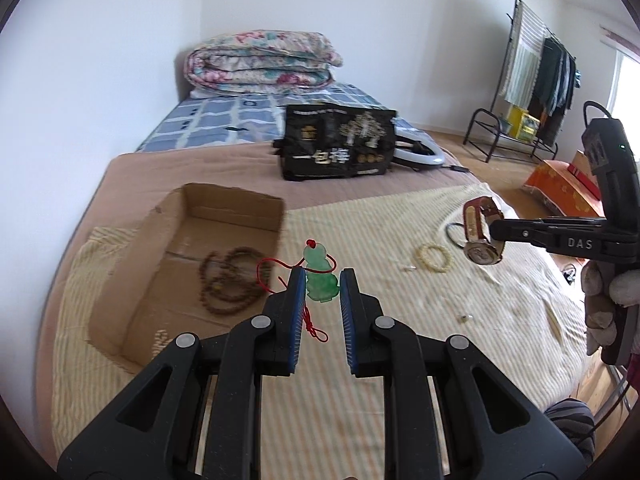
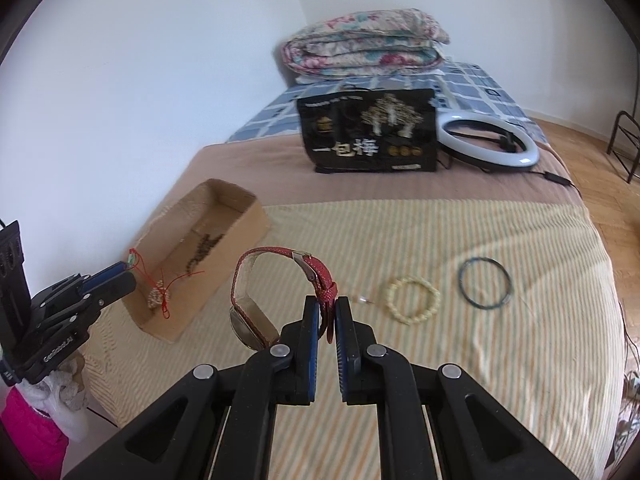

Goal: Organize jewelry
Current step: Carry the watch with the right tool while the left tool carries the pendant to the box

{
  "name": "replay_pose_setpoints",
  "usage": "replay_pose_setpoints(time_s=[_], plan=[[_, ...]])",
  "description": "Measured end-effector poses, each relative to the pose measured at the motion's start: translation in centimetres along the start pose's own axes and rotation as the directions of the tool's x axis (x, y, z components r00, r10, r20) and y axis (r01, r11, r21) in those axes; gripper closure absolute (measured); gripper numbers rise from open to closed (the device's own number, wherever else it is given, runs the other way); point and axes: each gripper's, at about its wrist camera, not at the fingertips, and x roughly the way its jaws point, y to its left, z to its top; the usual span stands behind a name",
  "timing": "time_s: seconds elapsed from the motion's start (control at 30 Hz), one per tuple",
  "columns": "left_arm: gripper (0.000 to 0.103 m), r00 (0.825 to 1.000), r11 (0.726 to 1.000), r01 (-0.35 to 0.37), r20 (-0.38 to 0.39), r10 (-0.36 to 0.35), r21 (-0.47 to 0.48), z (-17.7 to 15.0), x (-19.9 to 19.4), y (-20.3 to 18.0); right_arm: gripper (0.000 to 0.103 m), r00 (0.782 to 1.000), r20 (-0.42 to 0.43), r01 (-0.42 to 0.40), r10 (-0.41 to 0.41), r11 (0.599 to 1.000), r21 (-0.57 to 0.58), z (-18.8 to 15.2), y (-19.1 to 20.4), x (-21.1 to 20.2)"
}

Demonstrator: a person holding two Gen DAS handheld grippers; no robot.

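My left gripper [image 1: 320,284] is shut on a green jade pendant [image 1: 319,278] with a red cord [image 1: 312,326] hanging below it, held just right of the cardboard box [image 1: 224,208]. The box holds a brown bead necklace [image 1: 224,280]. My right gripper [image 2: 327,304] is shut on the strap of a red watch [image 2: 276,280], raised above the striped cloth [image 2: 440,360]. The watch [image 1: 482,234] and right gripper [image 1: 496,230] also show in the left wrist view. A cream bead bracelet [image 2: 412,300] and a dark thin bangle [image 2: 485,286] lie on the cloth.
A black printed bag [image 2: 370,136] and a white ring light [image 2: 488,140] sit further back on the bed. A folded floral quilt [image 2: 364,44] lies at the head. A clothes rack [image 1: 532,76] stands on the wooden floor to the right.
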Motion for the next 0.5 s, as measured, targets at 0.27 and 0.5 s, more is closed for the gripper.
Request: replay_pose_setpoints(time_s=[0.27,0.5], plan=[[0.087,0.998,0.998,-0.062,0.011,0.062,-0.033,0.2,-0.6,4.5,0.098,0.999,-0.006,-0.049,0.049,0.998,-0.050,1.5,4.4,1.9],[0.087,0.994,0.992,-0.105,0.009,0.106,-0.070,0.0,-0.6,8.5,0.098,0.996,-0.023,-0.088,0.086,0.992,-0.093,2.7,8.4,4.1]])
